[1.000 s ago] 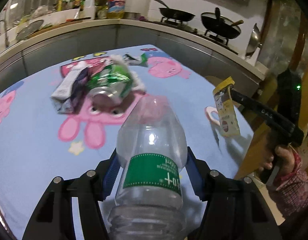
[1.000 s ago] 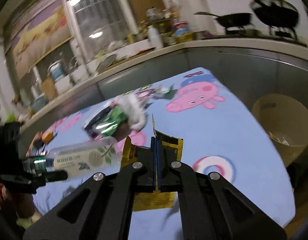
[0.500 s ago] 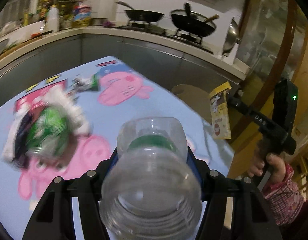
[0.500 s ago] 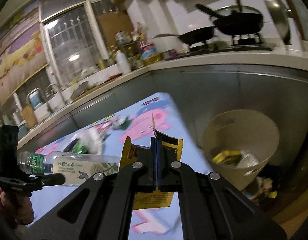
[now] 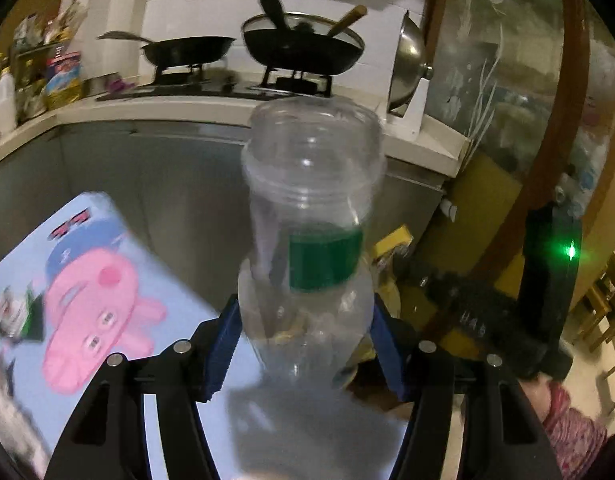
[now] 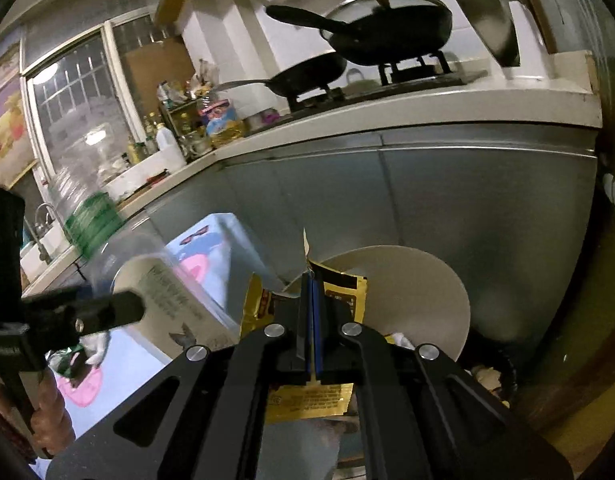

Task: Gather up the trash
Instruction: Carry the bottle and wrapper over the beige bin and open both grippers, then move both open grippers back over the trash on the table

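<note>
Trash is in both my jaws: left gripper (image 5: 307, 344) clamps an empty plastic bottle (image 5: 311, 216), right gripper (image 6: 310, 320) pinches a yellow wrapper (image 6: 307, 396) flat, both held off the desk, wrapper above the bin (image 6: 423, 280) ready to drop

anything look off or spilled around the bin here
Some litter seems to lie on the floor right of the cream bin, outside it, though it is dim. Otherwise nothing stands out.

My left wrist camera looks close along its fingers toward the black pans on the stove (image 5: 303, 52); my right camera (image 6: 387, 40) shares them, angled lower.
</note>
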The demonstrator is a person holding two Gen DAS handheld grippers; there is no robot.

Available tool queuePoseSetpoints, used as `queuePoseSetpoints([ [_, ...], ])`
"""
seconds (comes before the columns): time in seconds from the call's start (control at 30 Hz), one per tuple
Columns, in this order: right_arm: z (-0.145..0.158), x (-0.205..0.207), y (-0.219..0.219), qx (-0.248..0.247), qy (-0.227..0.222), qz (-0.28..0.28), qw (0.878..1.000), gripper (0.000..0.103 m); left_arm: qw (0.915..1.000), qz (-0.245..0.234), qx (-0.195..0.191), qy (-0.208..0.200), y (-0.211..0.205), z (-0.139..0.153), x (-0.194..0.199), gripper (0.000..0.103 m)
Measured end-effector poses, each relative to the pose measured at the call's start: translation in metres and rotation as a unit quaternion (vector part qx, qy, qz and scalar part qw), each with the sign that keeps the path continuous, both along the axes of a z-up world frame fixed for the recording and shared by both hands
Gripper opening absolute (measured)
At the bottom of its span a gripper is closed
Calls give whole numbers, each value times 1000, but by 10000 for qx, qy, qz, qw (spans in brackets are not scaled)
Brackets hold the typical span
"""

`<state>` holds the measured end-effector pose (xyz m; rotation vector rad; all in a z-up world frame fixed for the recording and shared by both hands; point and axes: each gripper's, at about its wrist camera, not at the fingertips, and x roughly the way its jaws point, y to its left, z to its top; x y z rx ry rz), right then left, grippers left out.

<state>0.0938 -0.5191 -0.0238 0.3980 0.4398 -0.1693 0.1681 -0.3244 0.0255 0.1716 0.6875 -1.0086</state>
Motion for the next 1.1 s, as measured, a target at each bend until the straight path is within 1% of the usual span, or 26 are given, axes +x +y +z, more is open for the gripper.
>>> queuePoseSetpoints([
  [0.13,-4,15,-13,-13,84,-44,10000,1,9999,-95,122,-7,-39,-1,11,63],
  [0.2,-7,22,-21,61,147,-95,9998,5,9997,-20,239,-7,-52,-4,16,64],
  [0.23,-9,25,-24,106,199,-130,9997,8,9996,32,287,-14,-55,-5,17,75],
  [0.27,-12,27,-29,194,257,-184,9993,28,9994,96,321,-25,-57,-7,18,82],
  [0.3,-13,25,-30,223,228,-261,9991,48,9994,156,307,-50,-57,-7,18,86],
  [0.37,-15,19,-33,223,101,-378,9990,49,9995,168,262,-74,-54,-6,17,86],
  [0.53,-23,9,-30,296,162,-417,9986,49,9993,205,305,-33,-44,-6,15,86],
  [0.6,-25,4,-26,322,166,-416,9985,49,9994,218,275,5,-37,-4,12,86],
  [0.7,-28,-3,-21,372,196,-428,9982,49,9995,245,208,-46,-22,1,4,86],
  [0.9,-34,-31,-4,659,145,-477,9966,49,9992,391,121,-52,25,7,-14,86],
  [1.0,-35,-48,10,858,81,-455,9952,49,9987,500,132,40,56,3,-22,86],
  [1.1,-34,-58,29,997,35,-353,9944,49,9972,692,260,116,90,-9,-31,86],
])
